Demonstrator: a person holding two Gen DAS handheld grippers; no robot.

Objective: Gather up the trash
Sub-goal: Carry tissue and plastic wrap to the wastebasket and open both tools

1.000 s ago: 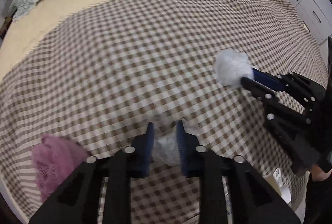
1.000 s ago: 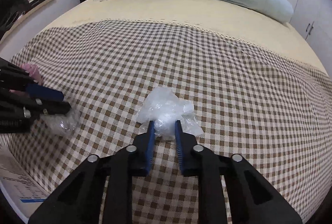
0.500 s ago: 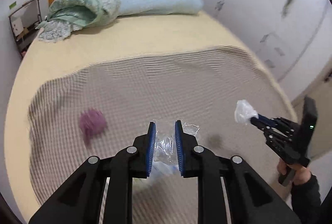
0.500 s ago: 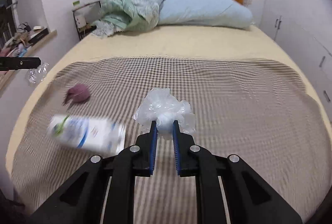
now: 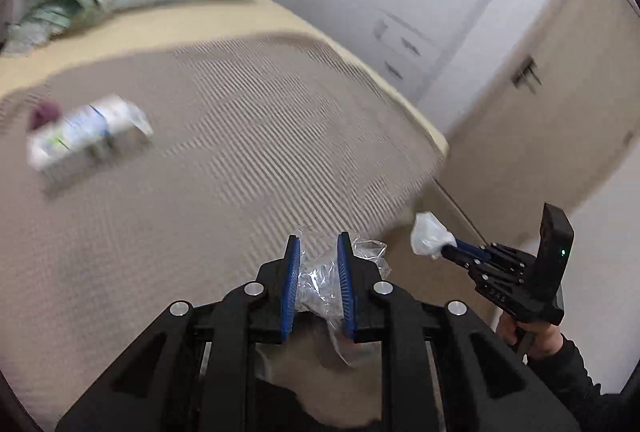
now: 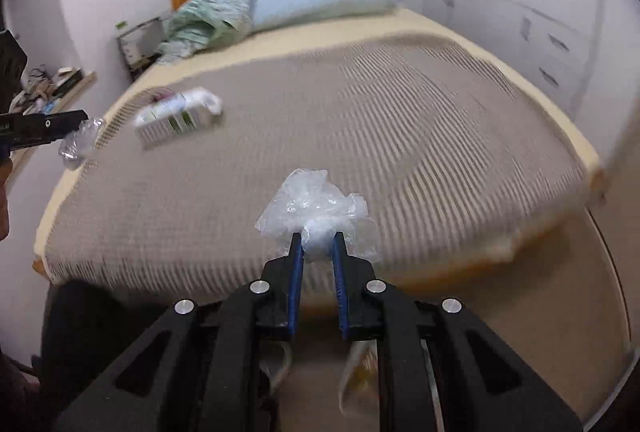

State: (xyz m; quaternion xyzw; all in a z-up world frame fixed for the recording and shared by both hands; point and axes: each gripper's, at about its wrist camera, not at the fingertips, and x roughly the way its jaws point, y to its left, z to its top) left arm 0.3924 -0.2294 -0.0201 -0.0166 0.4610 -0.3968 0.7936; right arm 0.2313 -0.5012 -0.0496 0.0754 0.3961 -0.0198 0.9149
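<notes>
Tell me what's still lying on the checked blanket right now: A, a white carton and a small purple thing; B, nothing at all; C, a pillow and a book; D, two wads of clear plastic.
A: the white carton lies on the checked blanket with the small purple thing beside it, while each crumpled plastic wad is held in a hand-held gripper.

right tool clamps plastic wad | carton on bed
</notes>
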